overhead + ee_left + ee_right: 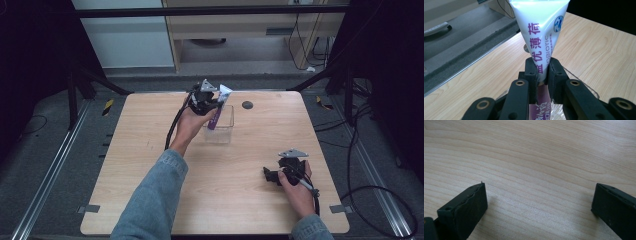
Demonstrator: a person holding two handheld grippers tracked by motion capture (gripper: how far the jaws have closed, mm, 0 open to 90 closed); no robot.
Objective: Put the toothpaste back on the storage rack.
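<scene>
White and purple toothpaste tube (541,37), that's what the left gripper (541,72) has clamped between its two black jaws, squeezing it roughly where the white upper part gives way to the purple lower part. From the left gripper view the wide crimped end fans out above the jaws, with purple Chinese characters running down it and a small blue round logo off to one side. The purple end drops down into a clear plastic container (224,125) right below the gripper; whether it touches the bottom is hard to say since the jaws block that bit.

Up in the high view, the left gripper (209,100) sits at the far middle of the light wooden table (150,150), with the tube (218,112) tilted over the container's near-left edge. A small dark round spot (247,105) sits on the table just right of the container.

The right gripper (274,175) is well apart from all that, down at the near right of the table, held low in the person's hand (296,187). In the right gripper view its jaws stand wide apart with bare wood grain between them.
</scene>
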